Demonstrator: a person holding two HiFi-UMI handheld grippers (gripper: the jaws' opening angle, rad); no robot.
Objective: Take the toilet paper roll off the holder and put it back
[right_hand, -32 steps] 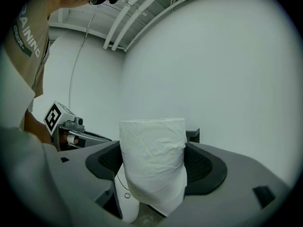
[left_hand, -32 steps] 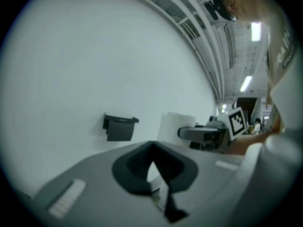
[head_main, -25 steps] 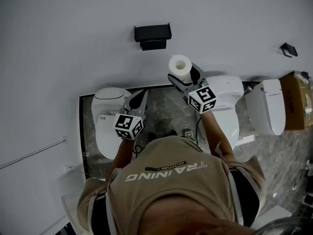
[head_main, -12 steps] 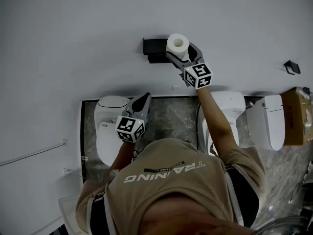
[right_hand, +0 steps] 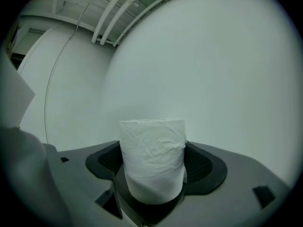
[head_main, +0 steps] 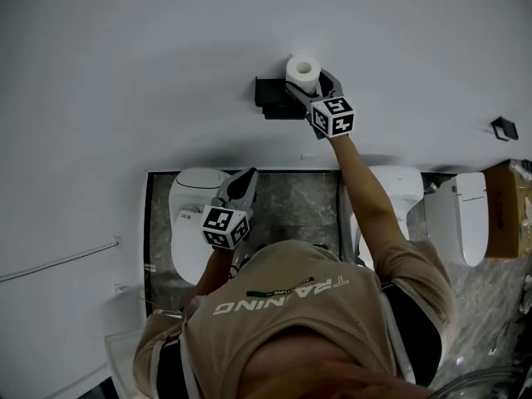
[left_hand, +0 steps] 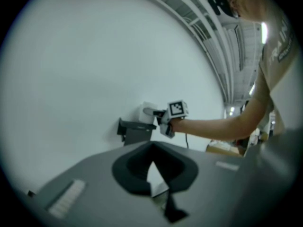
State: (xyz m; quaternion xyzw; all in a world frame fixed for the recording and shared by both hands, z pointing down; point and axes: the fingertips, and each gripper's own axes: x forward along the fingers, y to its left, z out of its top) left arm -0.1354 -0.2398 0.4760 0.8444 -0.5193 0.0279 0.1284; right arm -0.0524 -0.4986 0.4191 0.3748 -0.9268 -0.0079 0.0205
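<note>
Wall point(head_main: 125, 56): plain and pale, with the fittings mounted on it.
Toilets: one point(head_main: 189, 223) sits below the left gripper, another point(head_main: 391, 191) under the outstretched right arm.
Holder point(head_main: 270, 94): a dark bracket on the wall with no roll on it yet.
Right gripper point(head_main: 309, 88): raised to the holder's right end, its jaws pinching the roll across its sides.
Left gripper point(head_main: 243, 179): held low and well away from the holder, its jaws pressed together on nothing.
Toilet paper roll point(head_main: 302, 71): held at the holder's upper right edge. I can't tell whether it touches the bracket.
Handling: I'd judge it very light and soft. The wrapped paper point(right_hand: 152, 160) gives under pressure, and a hard squeeze would flatten the core.
Where to hold: across the middle of the round body, as it is held now, with gentle pressure. That keeps the open core point(head_main: 303, 68) free for seating it.
</note>
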